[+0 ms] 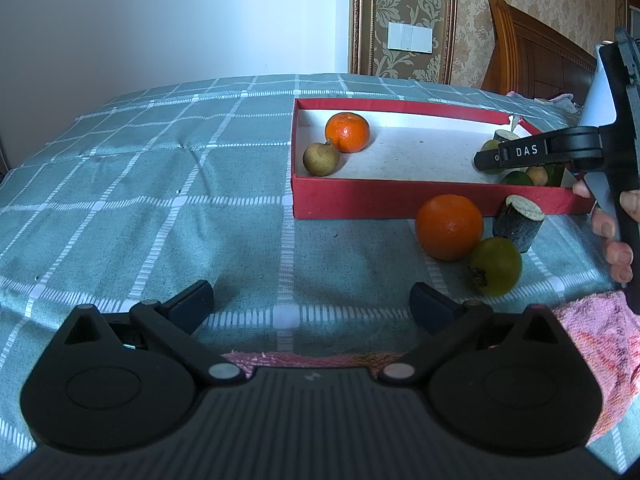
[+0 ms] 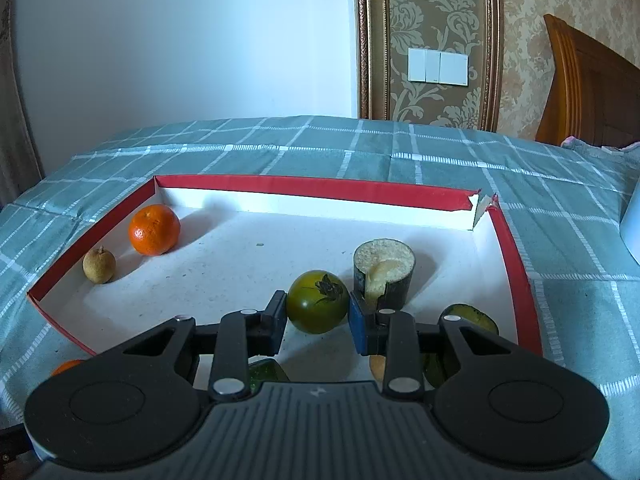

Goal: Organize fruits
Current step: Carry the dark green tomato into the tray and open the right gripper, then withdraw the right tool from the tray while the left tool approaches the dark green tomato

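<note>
In the shallow red cardboard box (image 2: 516, 264), right gripper (image 2: 318, 322) jaws pinching round green tomato (image 2: 316, 300), left gripper (image 1: 312, 304) jaws spread.

Left gripper (image 1: 312, 304) is hovering low, angled downward, jaws spread wide with nothing between them. Right gripper (image 2: 318, 322) is sitting over at about 2 o'clock from it, also tilted down, its pads narrowed in and pressing on a green tomato (image 2: 317, 301). The person's fingers (image 1: 618, 256) are wrapping the right handle.
</note>
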Tool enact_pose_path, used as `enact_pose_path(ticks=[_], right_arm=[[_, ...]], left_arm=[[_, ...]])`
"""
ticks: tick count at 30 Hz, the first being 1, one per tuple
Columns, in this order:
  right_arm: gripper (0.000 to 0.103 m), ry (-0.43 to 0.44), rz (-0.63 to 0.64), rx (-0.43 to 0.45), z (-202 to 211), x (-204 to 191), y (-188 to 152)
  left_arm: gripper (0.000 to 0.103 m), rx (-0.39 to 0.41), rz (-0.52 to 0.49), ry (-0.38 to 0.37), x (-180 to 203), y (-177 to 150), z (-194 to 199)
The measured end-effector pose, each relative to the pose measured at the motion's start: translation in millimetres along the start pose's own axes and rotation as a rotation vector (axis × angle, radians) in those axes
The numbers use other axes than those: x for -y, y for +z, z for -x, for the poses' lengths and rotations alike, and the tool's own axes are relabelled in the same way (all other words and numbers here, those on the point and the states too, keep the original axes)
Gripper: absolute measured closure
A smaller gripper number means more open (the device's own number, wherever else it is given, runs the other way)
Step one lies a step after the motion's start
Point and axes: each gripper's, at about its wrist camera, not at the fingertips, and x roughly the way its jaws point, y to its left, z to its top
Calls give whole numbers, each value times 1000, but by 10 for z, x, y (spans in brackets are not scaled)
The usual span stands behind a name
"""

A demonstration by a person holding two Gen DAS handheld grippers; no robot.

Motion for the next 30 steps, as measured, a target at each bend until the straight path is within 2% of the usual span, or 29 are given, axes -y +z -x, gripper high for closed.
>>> enact_pose_path(ticks=[9,12,15,24,29,30], right_arm=[[70,8,-26,2,33,34,-20],[63,15,-32,6,69,44,-32],[60,24,-37,11,109,50,-47],[60,36,-55,24,240,77,-103],[58,23,-78,65,428,114,-181],[53,22,-87,76,480,132,-191]], left_arm=[[0,0,0,0,0,-2,0],[0,0,0,0,1,-2,0],[0,0,0,0,0,-3,0],[0,1,0,0,-1,-4,0],[0,1,0,0,0,-4,1],[0,1,0,0,-1,-4,1]])
